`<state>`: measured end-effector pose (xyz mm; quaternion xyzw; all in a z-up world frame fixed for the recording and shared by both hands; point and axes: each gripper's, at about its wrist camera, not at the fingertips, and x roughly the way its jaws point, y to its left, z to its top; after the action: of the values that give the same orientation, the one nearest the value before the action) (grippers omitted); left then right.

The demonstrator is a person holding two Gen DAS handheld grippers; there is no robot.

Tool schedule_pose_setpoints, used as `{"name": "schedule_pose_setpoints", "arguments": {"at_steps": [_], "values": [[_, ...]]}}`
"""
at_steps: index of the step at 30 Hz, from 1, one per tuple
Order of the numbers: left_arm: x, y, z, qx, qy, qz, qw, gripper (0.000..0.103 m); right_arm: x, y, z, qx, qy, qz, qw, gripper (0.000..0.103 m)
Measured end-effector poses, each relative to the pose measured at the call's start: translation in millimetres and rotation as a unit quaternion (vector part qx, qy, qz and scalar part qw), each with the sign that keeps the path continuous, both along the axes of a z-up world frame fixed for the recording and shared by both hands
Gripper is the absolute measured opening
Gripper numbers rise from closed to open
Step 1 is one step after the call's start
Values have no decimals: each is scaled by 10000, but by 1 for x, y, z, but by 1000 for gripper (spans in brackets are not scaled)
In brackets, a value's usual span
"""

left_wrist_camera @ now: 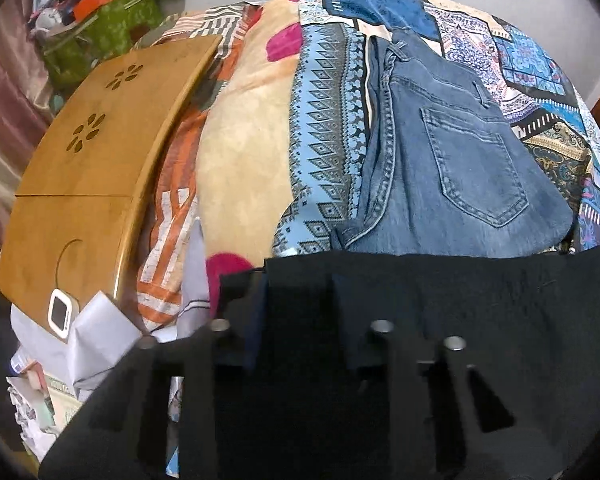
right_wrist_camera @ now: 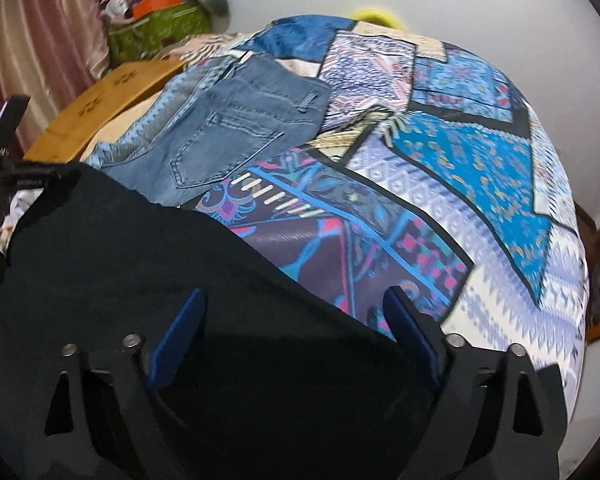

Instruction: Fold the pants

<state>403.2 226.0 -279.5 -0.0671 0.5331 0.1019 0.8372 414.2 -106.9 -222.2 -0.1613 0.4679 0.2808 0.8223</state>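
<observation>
The black pants (right_wrist_camera: 148, 264) lie along the bed's (right_wrist_camera: 480, 216) near edge under both grippers: the right gripper (right_wrist_camera: 296, 340) straddles them open, the left gripper (left_wrist_camera: 300, 320) seemingly pinches their hem.

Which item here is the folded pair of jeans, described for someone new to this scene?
Start from the patterned blue bedspread. On it lie the blue jeans, folded, back pocket up, beside the wooden tray. Unlike the black pants nearer the grippers, they are faded denim with visible stitching.

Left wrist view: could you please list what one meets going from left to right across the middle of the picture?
Wooden lap table → orange striped cloth → beige blanket → blue patterned bedcover → folded blue jeans.
</observation>
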Motion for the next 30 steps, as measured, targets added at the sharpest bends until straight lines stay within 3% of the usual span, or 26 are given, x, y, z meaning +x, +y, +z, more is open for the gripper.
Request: {"name": "schedule_pose_setpoints", "arguments": {"at_steps": [5, 7, 8, 9, 11, 17, 25, 30], "values": [[-4, -1, 3, 81, -64, -46, 9999, 17, 8, 4, -9, 227, 270, 31, 9994, 54], [-9, -4, 7, 153, -111, -74, 9998, 12, 7, 3, -8, 282, 209, -61, 9994, 42], [-11, -7, 9, 263, -119, -100, 9995, 3, 4, 4, -8, 294, 204, -52, 9993, 31], [-13, -9, 11, 335, -126, -116, 9993, 3, 1, 5, -8, 285, 201, -46, 9994, 21], [-19, -13, 16, 386, -166, -144, 9990, 3, -2, 8, -9, 219, 179, -19, 9996, 11], [-40, -21, 53, 559, -562, -141, 9967, 3, -14, 6, 0, 215, 82, 43, 9997, 4], [-89, -28, 128, 451, -1239, -205, 9911, 3, -52, -14, 55, 624, -318, -69, 9975, 3], [-135, -37, 156, 371, -1523, -233, 9874, 3, -89, -29, 81, 774, -447, -156, 9959, 3]]}}
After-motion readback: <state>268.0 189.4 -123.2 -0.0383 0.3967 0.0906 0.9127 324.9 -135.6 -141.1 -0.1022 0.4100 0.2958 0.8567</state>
